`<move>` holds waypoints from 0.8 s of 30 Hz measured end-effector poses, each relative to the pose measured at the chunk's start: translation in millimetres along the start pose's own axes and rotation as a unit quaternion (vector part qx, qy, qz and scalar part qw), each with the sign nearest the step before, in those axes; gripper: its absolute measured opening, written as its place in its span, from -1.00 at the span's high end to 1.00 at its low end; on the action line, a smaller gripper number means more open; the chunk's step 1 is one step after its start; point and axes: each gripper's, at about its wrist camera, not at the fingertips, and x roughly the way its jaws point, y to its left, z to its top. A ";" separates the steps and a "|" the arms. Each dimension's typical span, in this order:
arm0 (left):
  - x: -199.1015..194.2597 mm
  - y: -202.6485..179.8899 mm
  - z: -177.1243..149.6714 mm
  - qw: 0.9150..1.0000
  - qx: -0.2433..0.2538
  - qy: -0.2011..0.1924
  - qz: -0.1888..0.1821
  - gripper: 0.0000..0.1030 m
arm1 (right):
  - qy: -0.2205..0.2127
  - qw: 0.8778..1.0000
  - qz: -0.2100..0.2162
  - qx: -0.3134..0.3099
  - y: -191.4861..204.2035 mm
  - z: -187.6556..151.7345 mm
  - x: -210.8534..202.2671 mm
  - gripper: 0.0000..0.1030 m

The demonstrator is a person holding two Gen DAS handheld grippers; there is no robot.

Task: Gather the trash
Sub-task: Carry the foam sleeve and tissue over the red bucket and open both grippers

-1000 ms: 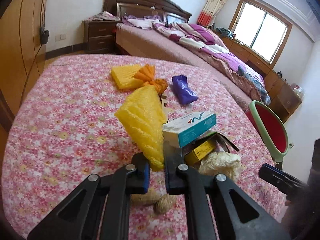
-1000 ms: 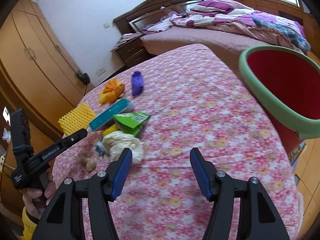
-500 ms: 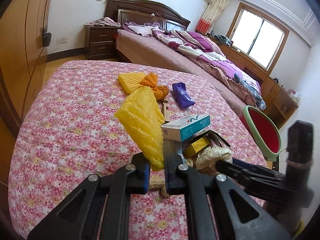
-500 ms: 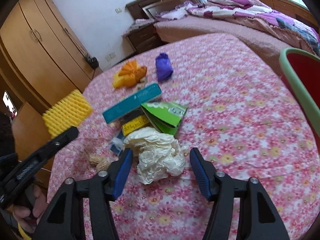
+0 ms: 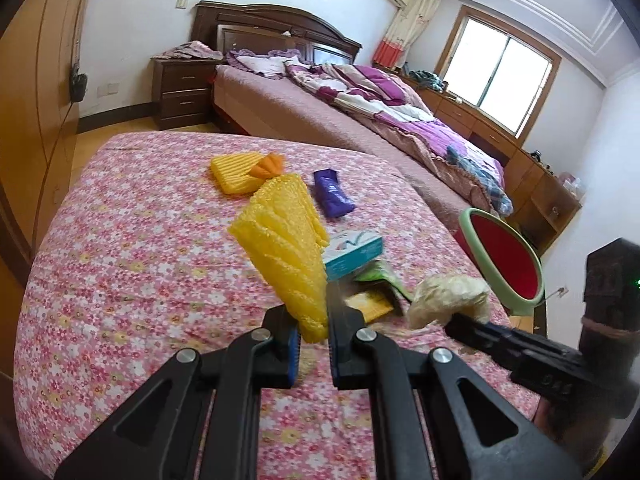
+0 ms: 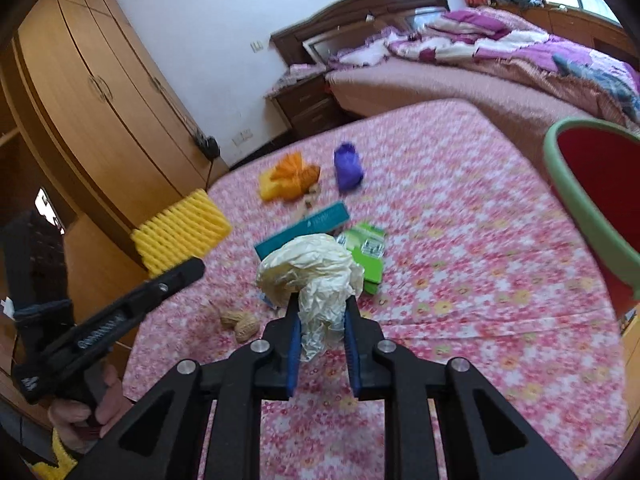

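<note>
Trash is in both sets of tongs now: the right gripper (image 6: 320,344), whose blue-padded jaws stood wide apart over the cloth a second ago, is closing on the crumpled ball of cream-white paper (image 6: 316,276), pads already pressing its lower end, and the wad looks lifted clear of the flowered pink tablecloth (image 6: 460,260). The left gripper (image 5: 313,334) stays clamped on the yellow ribbed foam fruit net (image 5: 288,248), held upright above the table just as before. Just beyond the paper lie a teal-and-white carton (image 6: 304,228) and a green packet (image 6: 366,256); two peanuts in the shell (image 6: 240,322) sit near the edge, and farther off rest an orange net on a second yellow foam pad (image 6: 290,178) and a purple wrapper (image 6: 348,166). With both hands loaded, the red bin with the pale green rim (image 6: 576,208), off the table's right side, looks the next stop; several pieces remain to collect.
</note>
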 end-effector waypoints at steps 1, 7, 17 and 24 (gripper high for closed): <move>0.0 -4.7 1.3 1.000 0.005 0.001 -0.004 0.80 | -0.008 1.000 -0.002 0.001 -1.3 2.2 -7.1 0.60; 4.5 -35.0 13.2 0.999 0.038 0.006 -0.028 0.80 | -0.052 0.998 -0.029 0.022 -20.7 13.7 -46.5 0.60; 34.1 -106.0 36.4 0.990 0.106 0.033 -0.086 0.80 | -0.102 0.988 -0.095 0.064 -78.4 38.6 -92.5 0.59; 66.9 -165.8 47.2 0.981 0.149 0.054 -0.111 0.80 | -0.124 0.979 -0.134 0.092 -128.0 46.8 -115.9 0.58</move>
